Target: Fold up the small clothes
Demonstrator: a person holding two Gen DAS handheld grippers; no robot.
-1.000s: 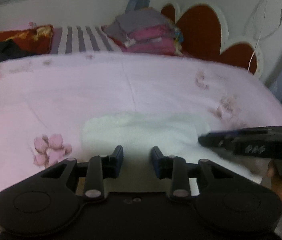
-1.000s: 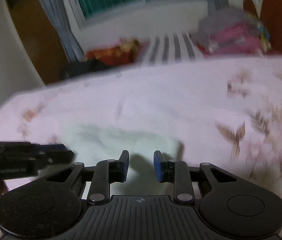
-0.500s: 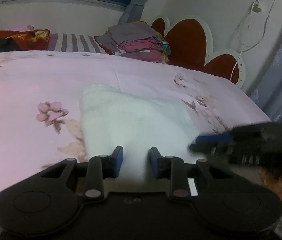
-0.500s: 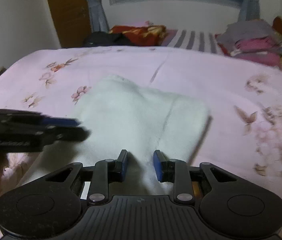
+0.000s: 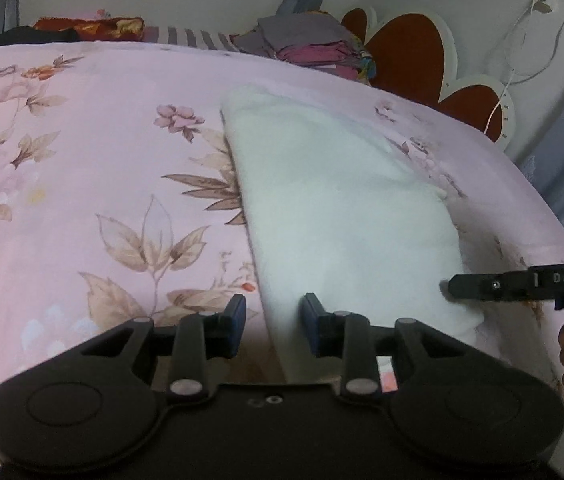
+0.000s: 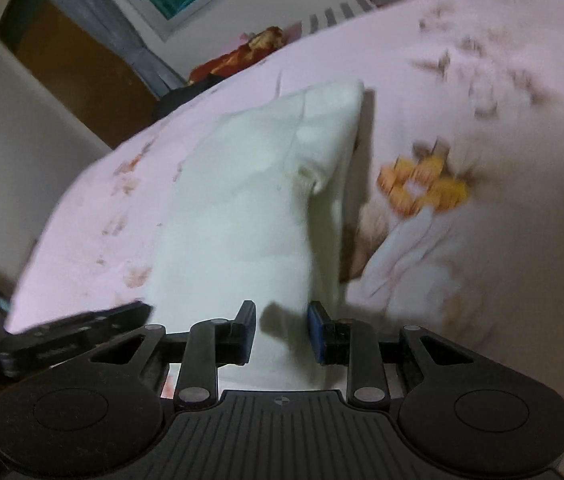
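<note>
Left wrist view shows the left tongs (image 5: 273,322) with the 2 pads apart and nothing between them; they hang just over the near left edge of the white garment (image 5: 338,216), and I cannot tell if they touch it. In the right wrist view the right tongs (image 6: 281,332) are also open and hold nothing, with the near end of the white garment (image 6: 250,216) lying between the pads. The garment lies as a long strip on the pink flowered bed sheet (image 5: 82,160), and its right edge seems raised or turned over. Behind it a pile of folded clothes (image 5: 306,46) sits near the red headboard (image 5: 410,56). I think the risk is that a pad closes on the bed sheet together with the cloth, because both are soft and lie flat, or catches only 1 layer, so the fold opens. On the right tongs (image 5: 522,280) I can read "DAS"; the rest is cut off.
</note>
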